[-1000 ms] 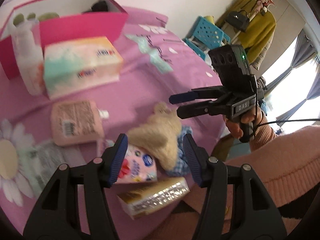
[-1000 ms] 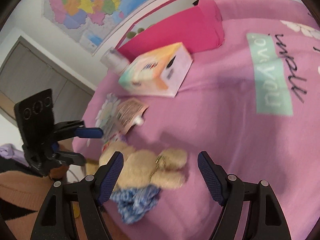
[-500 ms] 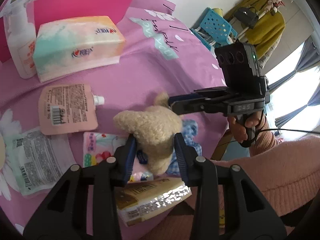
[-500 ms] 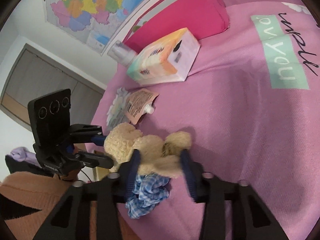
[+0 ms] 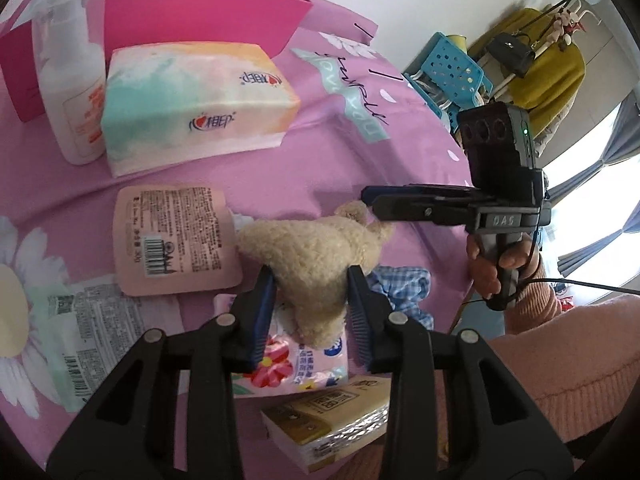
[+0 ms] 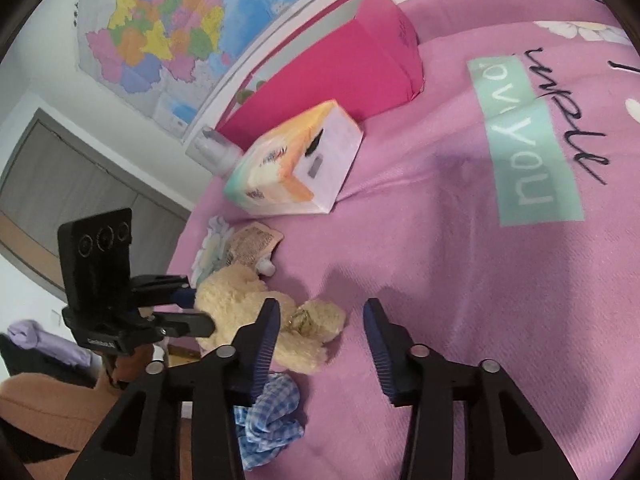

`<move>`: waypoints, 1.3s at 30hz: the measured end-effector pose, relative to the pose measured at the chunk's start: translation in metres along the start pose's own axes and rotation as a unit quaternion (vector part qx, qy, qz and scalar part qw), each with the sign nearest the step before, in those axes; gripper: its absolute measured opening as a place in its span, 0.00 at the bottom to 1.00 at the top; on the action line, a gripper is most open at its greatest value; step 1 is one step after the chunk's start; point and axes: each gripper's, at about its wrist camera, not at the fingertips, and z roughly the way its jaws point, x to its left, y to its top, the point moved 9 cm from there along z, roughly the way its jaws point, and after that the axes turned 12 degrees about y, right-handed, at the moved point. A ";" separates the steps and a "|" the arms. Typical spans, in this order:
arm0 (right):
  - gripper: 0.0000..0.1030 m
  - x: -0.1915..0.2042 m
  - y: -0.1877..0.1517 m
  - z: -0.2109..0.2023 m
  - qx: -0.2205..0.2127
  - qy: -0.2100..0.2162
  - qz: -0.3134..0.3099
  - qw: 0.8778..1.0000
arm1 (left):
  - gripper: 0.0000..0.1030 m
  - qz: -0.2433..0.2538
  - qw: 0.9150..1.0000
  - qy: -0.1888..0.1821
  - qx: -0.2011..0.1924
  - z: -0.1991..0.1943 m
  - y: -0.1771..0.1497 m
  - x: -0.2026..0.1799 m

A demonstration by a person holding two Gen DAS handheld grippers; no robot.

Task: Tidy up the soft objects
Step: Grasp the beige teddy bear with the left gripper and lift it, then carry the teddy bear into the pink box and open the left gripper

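A beige plush toy (image 5: pixel 308 248) lies near the front edge of the pink bedspread (image 6: pixel 440 240). My left gripper (image 5: pixel 311 280) is shut on its near end, both blue pads pressing into the fur. My right gripper (image 6: pixel 321 308) reaches in from the toy's other side and its jaws are opening. In the right wrist view the plush toy (image 6: pixel 232 300) has one limb between those jaws, beside the left pad, and the right pad is clear of it. A blue checked cloth (image 5: pixel 404 284) is bunched under the toy. The left gripper (image 6: pixel 198 308) shows at the toy's far side.
Behind stand a soft tissue pack (image 5: pixel 192 108), a white pump bottle (image 5: pixel 68 80) and an open pink box (image 5: pixel 192 12). A peach refill pouch (image 5: pixel 172 236), a flowered tissue packet (image 5: pixel 296 364), a white-green packet (image 5: pixel 88 328) and a gold pack (image 5: pixel 332 420) lie by the toy.
My left gripper has shut on the plush toy. The right gripper closed around the toy's other end, then spread its jaws again.
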 end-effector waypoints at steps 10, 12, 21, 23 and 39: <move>0.10 0.008 -0.003 0.017 0.027 -0.027 -0.055 0.998 | 0.37 0.006 1.000 0.001 0.000 0.002 0.004 -0.003; 0.10 0.010 -0.001 0.012 0.019 -0.022 -0.054 0.998 | 0.36 0.008 1.000 -0.004 -0.005 -0.001 0.008 -0.007; 0.10 0.038 0.042 -0.015 -0.031 -0.029 -0.099 0.994 | 0.36 0.030 0.997 -0.004 -0.073 -0.034 0.053 -0.017; 0.10 0.047 0.057 -0.020 -0.041 -0.034 -0.116 0.992 | 0.36 0.032 0.995 -0.002 -0.090 -0.042 0.068 -0.015; 0.10 0.079 0.194 -0.030 -0.114 -0.063 -0.195 0.972 | 0.36 0.003 0.986 0.064 -0.157 -0.059 0.190 0.034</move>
